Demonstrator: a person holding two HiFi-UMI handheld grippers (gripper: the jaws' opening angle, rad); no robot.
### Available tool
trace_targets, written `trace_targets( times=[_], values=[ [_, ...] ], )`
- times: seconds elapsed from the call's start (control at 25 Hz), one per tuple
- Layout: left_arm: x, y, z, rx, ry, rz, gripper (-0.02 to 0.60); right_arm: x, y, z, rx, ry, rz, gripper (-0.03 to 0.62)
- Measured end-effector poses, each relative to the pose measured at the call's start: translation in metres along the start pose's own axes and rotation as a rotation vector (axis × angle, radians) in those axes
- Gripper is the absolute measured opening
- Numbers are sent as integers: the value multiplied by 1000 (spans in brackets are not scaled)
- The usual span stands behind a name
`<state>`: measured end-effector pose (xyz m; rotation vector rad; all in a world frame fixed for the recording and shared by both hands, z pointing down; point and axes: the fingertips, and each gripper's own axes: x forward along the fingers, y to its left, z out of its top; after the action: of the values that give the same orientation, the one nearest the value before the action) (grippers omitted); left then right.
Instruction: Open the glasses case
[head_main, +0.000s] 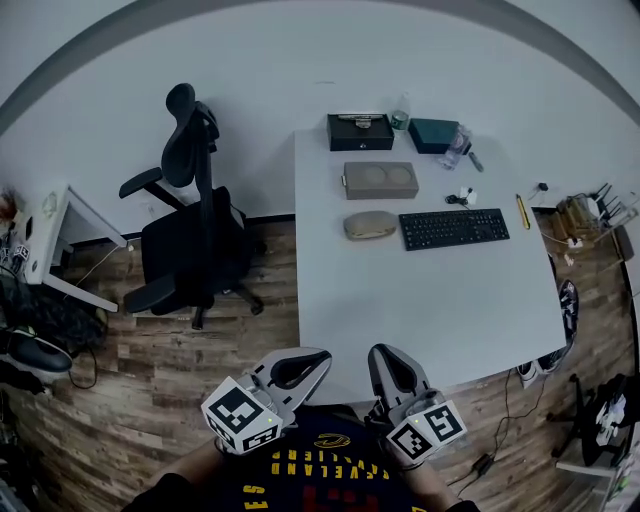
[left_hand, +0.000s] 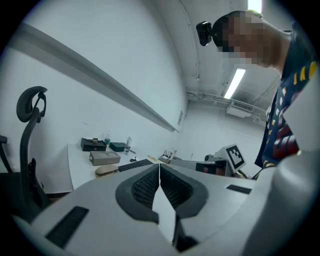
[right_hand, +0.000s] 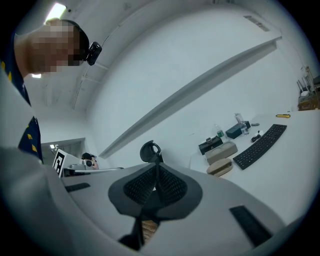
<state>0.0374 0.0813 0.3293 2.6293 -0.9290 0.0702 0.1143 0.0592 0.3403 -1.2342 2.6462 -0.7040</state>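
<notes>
The glasses case is a beige oval case lying shut on the white desk, just left of the keyboard. It also shows far off in the left gripper view, glasses case, and in the right gripper view, glasses case. My left gripper and right gripper are held side by side close to my body, at the desk's near edge and well short of the case. Both have their jaws pressed together with nothing between them, as seen on the left gripper and the right gripper.
Behind the case stand a grey box and a black box, with a teal box and a bottle at the back. A black office chair stands left of the desk. Cables and clutter lie on the floor at right.
</notes>
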Motion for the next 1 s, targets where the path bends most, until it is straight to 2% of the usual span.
trace_targets(
  times=[0.28, 0.52, 0.68, 0.84, 1.0],
  values=[
    [30, 15, 1, -39, 60, -17, 15, 11, -30, -6, 82, 19, -18, 28],
    [57, 33, 2, -2, 123, -94, 15, 29, -56, 1, 101, -13, -103, 28],
    [73, 57, 6, -4, 130, -118, 15, 47, -75, 3, 111, -7, -160, 28],
    [84, 83, 6, -57, 119, -122, 15, 68, -90, 7, 101, 28, -197, 28],
    [100, 108, -3, -67, 120, -114, 15, 84, -109, 7, 82, 66, -233, 28]
  ],
)
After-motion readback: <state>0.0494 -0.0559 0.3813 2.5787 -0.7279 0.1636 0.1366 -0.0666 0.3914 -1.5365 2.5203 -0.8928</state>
